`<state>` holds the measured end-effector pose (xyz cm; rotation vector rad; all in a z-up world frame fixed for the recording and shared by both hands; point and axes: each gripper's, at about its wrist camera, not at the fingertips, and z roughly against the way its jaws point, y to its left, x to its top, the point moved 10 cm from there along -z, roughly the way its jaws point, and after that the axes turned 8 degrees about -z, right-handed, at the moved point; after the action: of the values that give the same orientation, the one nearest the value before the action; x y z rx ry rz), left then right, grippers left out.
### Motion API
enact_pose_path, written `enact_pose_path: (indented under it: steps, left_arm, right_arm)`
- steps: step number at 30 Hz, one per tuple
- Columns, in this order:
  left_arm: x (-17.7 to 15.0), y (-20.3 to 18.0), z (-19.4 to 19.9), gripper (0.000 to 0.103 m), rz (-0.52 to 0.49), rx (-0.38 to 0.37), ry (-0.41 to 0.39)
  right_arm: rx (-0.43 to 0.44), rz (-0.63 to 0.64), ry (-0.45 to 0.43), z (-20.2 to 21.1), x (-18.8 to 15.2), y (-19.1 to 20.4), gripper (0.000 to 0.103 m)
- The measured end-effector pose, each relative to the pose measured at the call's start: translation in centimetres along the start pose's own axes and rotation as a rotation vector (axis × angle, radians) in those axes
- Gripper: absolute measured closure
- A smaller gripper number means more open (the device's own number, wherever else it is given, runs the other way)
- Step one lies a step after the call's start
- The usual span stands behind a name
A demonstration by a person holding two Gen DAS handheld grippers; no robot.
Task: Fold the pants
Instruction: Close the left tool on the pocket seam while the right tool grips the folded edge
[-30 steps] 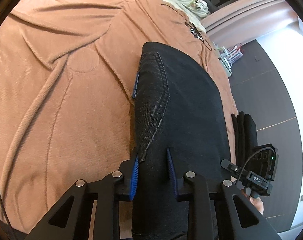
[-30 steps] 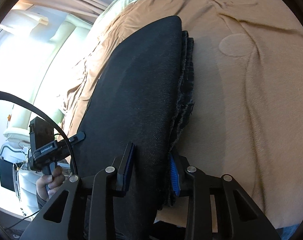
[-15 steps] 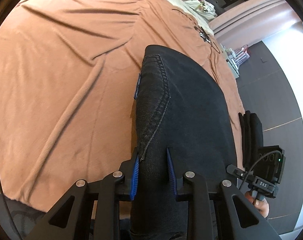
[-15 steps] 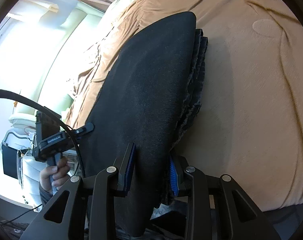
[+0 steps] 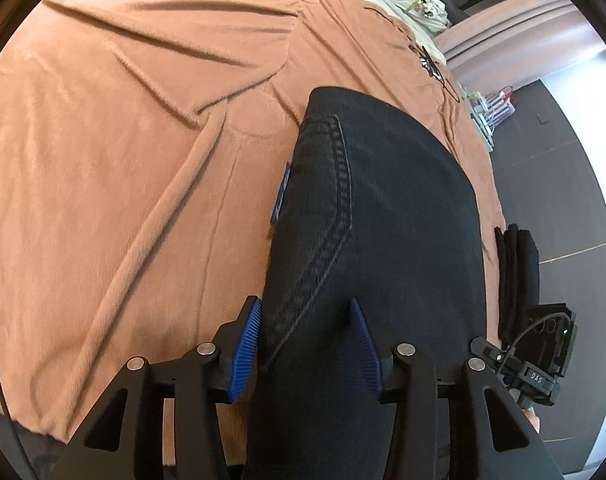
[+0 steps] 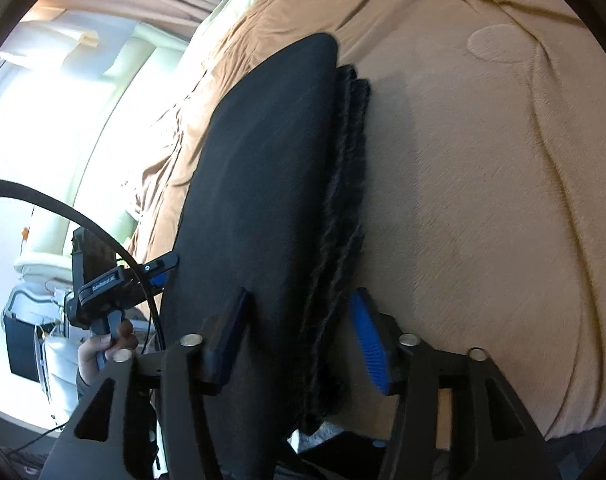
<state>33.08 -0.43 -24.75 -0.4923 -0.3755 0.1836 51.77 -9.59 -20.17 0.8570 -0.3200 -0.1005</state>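
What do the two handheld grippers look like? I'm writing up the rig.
Both grippers, left gripper and right gripper, have black frames with triangular cut-outs, silver pivot bolts and ribbed blue pads. Each carries a black handle with a lettered block and a black cable.

Left black two-finger claw with blue ribbed pads (image 5: 305, 344) and right black two-finger claw with blue pads (image 6: 301, 336) both angle downward, jaws just opened, parted.
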Motion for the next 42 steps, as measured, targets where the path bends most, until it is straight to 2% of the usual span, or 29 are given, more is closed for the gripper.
enact_pose_path:
  steps: [2,12,16,24,28,31,33,38,42]
  left_arm:
    - [0.6,0.0,-0.3,0.054,-0.003,0.004,0.0]
    - [2.9,0.0,-2.0,0.054,-0.006,-0.005,0.027]
    - [3.7,0.0,-2.7,0.05,-0.007,-0.018,0.036]
    - [4.8,0.2,-3.7,0.049,-0.014,-0.062,0.05]
    - [5.2,0.4,-4.2,0.049,0.002,-0.106,0.053]
    - [5.3,0.5,-4.4,0.049,0.024,-0.14,0.053]
    - [5.4,0.3,-4.2,0.052,0.017,-0.137,0.045]
    - [5.5,-0.9,-2.4,0.066,-0.017,-0.144,0.011]
    - [5.4,-2.1,-0.6,0.07,-0.045,-0.151,-0.021]
  right_arm:
    - [0.011,-0.017,-0.002,-0.3,0.3,-0.5,0.041]
    - [0.126,-0.094,0.046,-3.8,2.2,-1.1,0.041]
    - [0.157,-0.101,0.063,-4.5,2.9,-1.7,0.041]
    - [0.176,-0.075,0.085,-5.8,3.9,-1.7,0.042]
    - [0.188,-0.074,0.09,-5.9,3.7,-1.4,0.051]
    - [0.186,-0.054,0.077,-5.6,3.5,-1.3,0.063]
    - [0.178,-0.025,0.06,-5.0,3.4,-0.7,0.071]
    - [0.184,0.043,0.023,-3.6,2.7,0.9,0.078]
    - [0.182,0.097,-0.004,-2.3,2.0,2.3,0.08]
